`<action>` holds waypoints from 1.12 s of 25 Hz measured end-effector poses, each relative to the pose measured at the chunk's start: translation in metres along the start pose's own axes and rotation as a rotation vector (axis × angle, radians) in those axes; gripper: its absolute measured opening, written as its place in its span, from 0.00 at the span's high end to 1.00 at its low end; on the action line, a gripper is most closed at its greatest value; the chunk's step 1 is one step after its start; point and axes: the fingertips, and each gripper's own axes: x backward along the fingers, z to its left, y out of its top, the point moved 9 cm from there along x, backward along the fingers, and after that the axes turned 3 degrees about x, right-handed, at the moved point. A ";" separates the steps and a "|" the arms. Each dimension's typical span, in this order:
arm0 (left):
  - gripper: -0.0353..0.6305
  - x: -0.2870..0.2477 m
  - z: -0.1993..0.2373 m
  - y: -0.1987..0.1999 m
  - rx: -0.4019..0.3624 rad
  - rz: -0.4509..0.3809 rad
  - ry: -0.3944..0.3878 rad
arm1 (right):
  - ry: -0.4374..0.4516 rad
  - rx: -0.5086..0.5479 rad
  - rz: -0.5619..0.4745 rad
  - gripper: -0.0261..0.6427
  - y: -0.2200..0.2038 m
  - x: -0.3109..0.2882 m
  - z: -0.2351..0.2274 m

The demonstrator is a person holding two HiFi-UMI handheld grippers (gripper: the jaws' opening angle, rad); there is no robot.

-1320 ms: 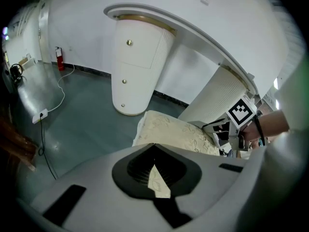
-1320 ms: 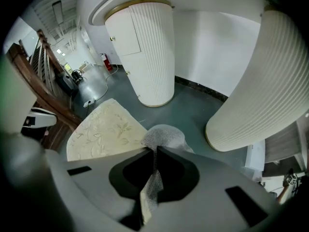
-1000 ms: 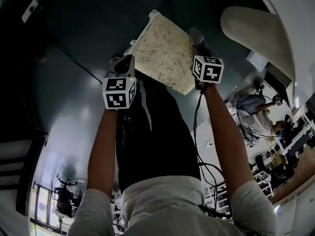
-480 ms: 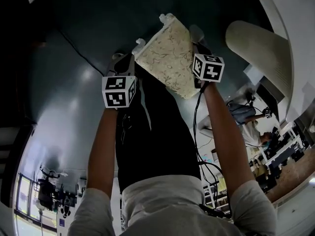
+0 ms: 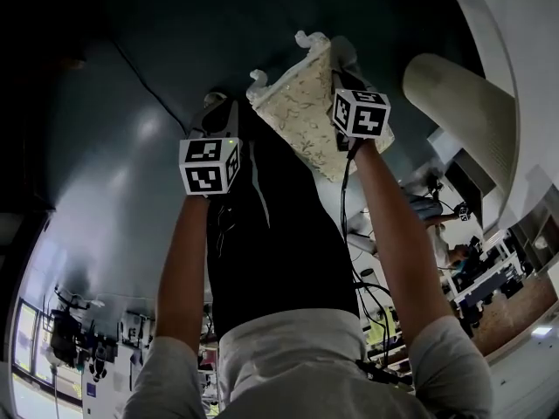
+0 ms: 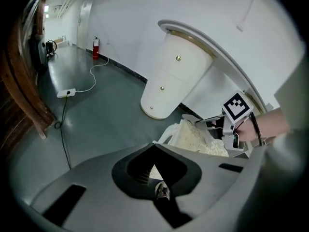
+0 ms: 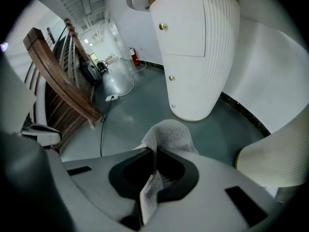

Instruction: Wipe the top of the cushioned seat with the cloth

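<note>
Cloth [image 7: 166, 129], grey and knitted, pinched in the closed fingers of the right gripper [image 7: 155, 154], bunched in a fold above them and trailing down through the slot. Left gripper [image 6: 155, 167] likewise closed, fingers drawn together on a cream sliver at the edge of the cushioned seat [image 5: 301, 116], with one curled white leg [image 6: 164, 135] just beyond. From the head view: seat tilted, patterned cream top turned toward the camera, two white legs pointing away at its far-left side, dark grey floor [image 5: 131, 147] behind. Sits between the two grippers, left one at its left corner, right one over its right edge near the top. Whether cloth touches cushion: cannot tell. Beyond the right gripper, tall white ribbed cabinet [image 7: 198, 57] standing on the floor, brown wooden frame [image 7: 63, 88] to its left. In the left gripper view, white power strip [image 6: 67, 93] with its cable lying on the floor, red fire extinguisher [image 6: 96, 47] against the far wall.
</note>
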 end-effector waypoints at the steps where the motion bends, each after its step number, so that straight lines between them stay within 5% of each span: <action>1: 0.93 0.003 0.003 -0.001 0.000 0.001 0.002 | 0.005 0.001 -0.003 0.94 0.003 0.000 0.006; 9: 0.93 0.011 0.028 0.016 -0.032 0.021 -0.002 | 0.049 -0.030 -0.023 0.94 0.029 -0.017 0.039; 14: 0.93 0.015 0.034 0.029 -0.124 0.052 -0.037 | 0.090 -0.115 -0.162 0.94 0.053 -0.001 0.066; 16: 0.93 0.013 0.035 0.034 -0.151 0.062 -0.045 | 0.116 -0.225 -0.253 0.94 0.058 0.009 0.067; 19: 0.93 0.007 0.035 0.047 -0.195 0.072 -0.064 | 0.146 -0.531 -0.356 0.94 0.048 0.017 0.060; 23: 0.93 0.000 0.027 0.054 -0.303 0.114 -0.125 | 0.088 -0.864 -0.331 0.94 0.004 0.011 0.049; 25: 0.93 -0.004 0.020 0.053 -0.361 0.138 -0.151 | 0.049 -0.922 -0.319 0.94 -0.015 0.010 0.042; 28: 0.93 -0.011 0.014 0.053 -0.429 0.154 -0.165 | -0.025 -0.875 -0.281 0.94 -0.033 0.010 0.035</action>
